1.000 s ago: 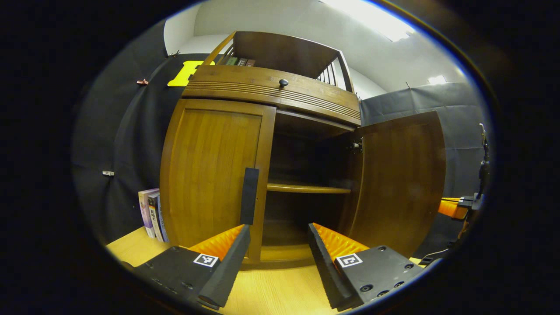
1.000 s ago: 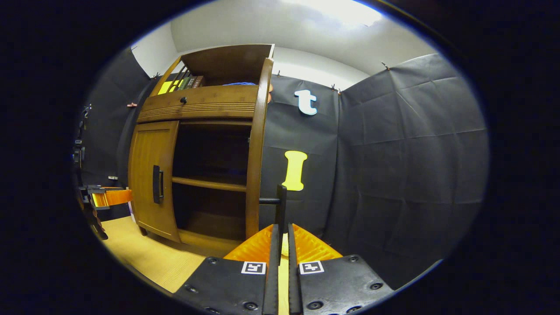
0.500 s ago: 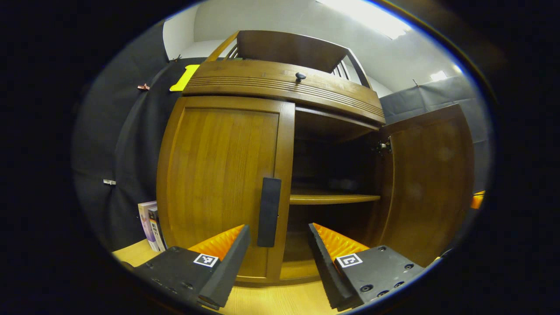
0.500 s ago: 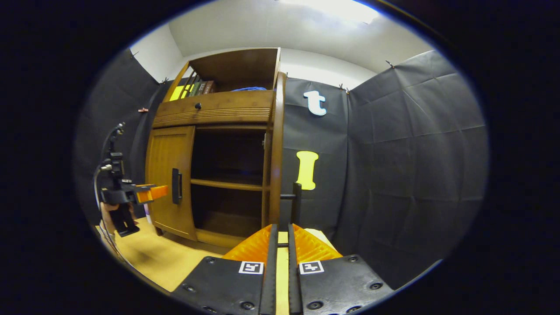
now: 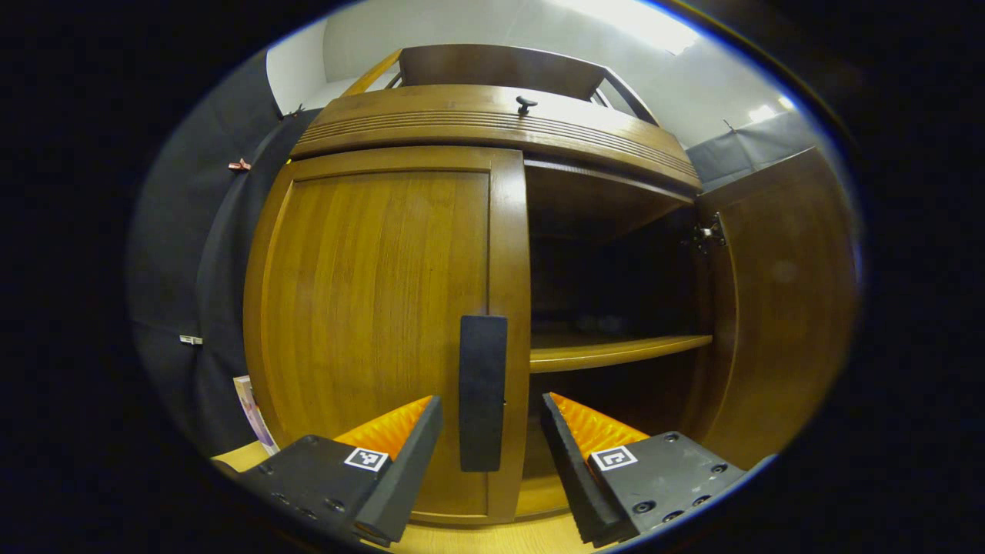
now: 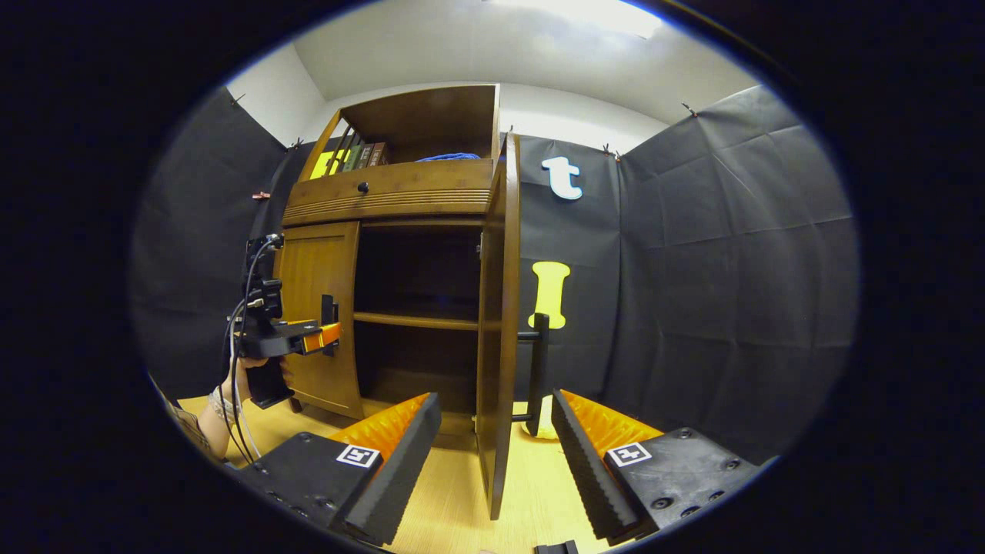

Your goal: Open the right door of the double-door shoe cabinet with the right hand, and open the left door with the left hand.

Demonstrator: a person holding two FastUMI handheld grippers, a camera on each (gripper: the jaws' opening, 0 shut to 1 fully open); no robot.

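Left gripper view puts us right up against the brown wooden double-door shoe cabinet, with the left gripper spread wide and the flat black bar handle of the closed left wooden door standing between its two fingers, neither one touching it as far as I can judge. That handle runs straight up and down, long axis vertical, mounted on the door's inner stile beside the dark opening.

The right wooden door is swung out, its inner face towards us, with the middle shelf bare behind it. In the right gripper view that same door stands edge-on, pointing out from the cabinet towards the camera. Its own black bar handle sits upright on the far side. The right gripper is parted, fingers either side of the door's edge and pressing on nothing.

So, by my reading, the right door is done and the left door is the step in hand. Over in the right gripper view the left gripper, held by a person's hand, sits at the left door's handle. Next call: close on that vertical bar squarely, then pull outward in an arc around the hinges on the door's left side, not straight back.
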